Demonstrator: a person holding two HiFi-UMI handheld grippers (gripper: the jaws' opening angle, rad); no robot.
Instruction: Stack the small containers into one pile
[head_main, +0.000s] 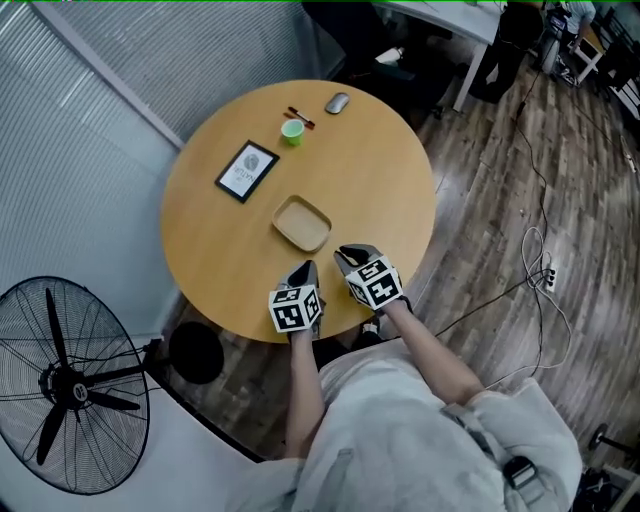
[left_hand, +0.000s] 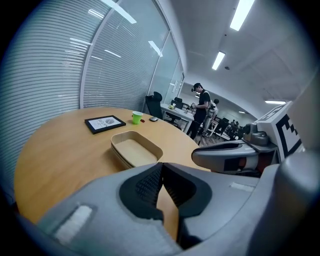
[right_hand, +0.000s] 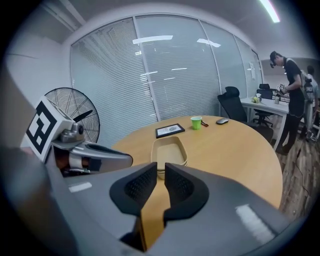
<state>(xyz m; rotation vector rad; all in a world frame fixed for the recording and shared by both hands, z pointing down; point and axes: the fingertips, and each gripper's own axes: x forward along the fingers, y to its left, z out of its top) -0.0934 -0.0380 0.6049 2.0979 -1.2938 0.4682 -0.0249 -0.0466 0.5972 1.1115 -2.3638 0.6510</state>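
Tan shallow containers (head_main: 302, 223) sit nested in one pile near the middle of the round wooden table (head_main: 210, 230). The pile also shows in the left gripper view (left_hand: 136, 150) and the right gripper view (right_hand: 169, 150), with stacked rims visible at its side. My left gripper (head_main: 306, 270) (left_hand: 161, 167) hovers near the table's front edge, short of the pile, shut with nothing in it. My right gripper (head_main: 348, 255) (right_hand: 160, 170) is beside it, just right of the pile, its jaws together but for a thin slit, holding nothing.
At the far side of the table stand a green cup (head_main: 292, 132), a black-framed card (head_main: 247, 170), a grey mouse (head_main: 338, 102) and a dark pen (head_main: 301, 117). A floor fan (head_main: 60, 385) and a black bin (head_main: 195, 352) are on the left. Cables (head_main: 540, 270) cross the floor on the right.
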